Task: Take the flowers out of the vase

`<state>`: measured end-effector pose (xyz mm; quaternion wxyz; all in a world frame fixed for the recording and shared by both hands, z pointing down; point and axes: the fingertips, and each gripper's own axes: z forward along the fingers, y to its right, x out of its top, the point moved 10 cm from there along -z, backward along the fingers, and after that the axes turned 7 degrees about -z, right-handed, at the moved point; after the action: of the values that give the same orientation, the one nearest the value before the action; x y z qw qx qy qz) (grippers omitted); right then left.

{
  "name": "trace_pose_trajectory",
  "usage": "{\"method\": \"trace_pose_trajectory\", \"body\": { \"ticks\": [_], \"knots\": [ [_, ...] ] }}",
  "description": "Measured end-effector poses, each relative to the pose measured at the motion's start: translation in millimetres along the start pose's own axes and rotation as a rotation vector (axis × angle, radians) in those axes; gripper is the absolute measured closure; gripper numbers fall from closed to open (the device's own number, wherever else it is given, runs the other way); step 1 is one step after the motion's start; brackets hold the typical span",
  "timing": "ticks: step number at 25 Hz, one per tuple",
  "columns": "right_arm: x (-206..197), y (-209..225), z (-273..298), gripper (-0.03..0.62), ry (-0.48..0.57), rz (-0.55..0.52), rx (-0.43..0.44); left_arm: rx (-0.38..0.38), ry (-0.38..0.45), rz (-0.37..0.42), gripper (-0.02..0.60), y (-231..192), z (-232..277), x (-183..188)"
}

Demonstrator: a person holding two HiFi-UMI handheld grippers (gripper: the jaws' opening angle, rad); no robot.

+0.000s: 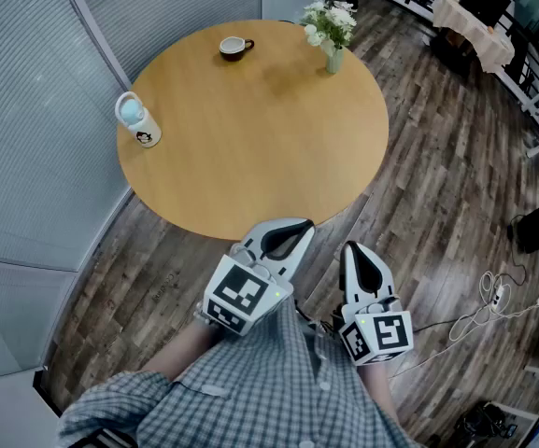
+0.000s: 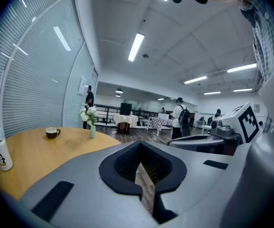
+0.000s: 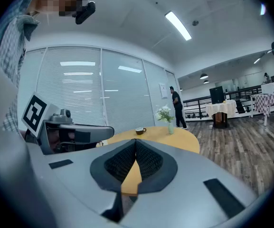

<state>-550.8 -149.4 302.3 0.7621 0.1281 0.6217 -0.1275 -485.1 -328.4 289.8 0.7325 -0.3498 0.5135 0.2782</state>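
A wooden plank floor [image 1: 437, 185] fills most of the head view, with a wall of closed blinds [image 1: 26, 82] along the left side. On the floor stands a round wooden tabletop [image 1: 250, 129], bare over most of its surface. Below it in the picture is the person's checked shirt [image 1: 269, 390].

The person holds the left hand-held gripper [image 1: 297, 230] at the tabletop's near edge. The right hand-held gripper [image 1: 355, 255] is just beside it, over the floor. Each one's jaws are pressed together with nothing between them (each gripper's own view shows the ribbed pads meeting at the tip). Both point roughly across the tabletop, tilted a little downward.

The flowers [image 1: 330, 19], white with green leaves, stand upright in a small pale green vase [image 1: 334, 60]. The vase sits at the far right edge of the tabletop, well apart from both grippers.

A white bottle [image 1: 138, 119] with a pale blue cap and a loop handle stands near the left edge. A dark cup [image 1: 234, 47] sits at the far side, to the left of the vase and apart from it. A light cable [image 1: 493, 297] lies coiled on the floor to the right.
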Motion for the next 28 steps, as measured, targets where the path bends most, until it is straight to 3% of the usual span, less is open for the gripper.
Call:
{"method": "trace_pose_trajectory", "body": {
  "ticks": [11,28],
  "knots": [
    [-3.9,13.8,-6.7,0.585,0.003,0.004,0.029,0.011,-0.013,0.003,0.574,16.6,10.1,-3.5],
    [-12.1,61.7,-27.0,0.585,0.006,0.040,-0.016,0.024,0.011,-0.034,0.574,42.0,40.2,2.0]
  ]
}}
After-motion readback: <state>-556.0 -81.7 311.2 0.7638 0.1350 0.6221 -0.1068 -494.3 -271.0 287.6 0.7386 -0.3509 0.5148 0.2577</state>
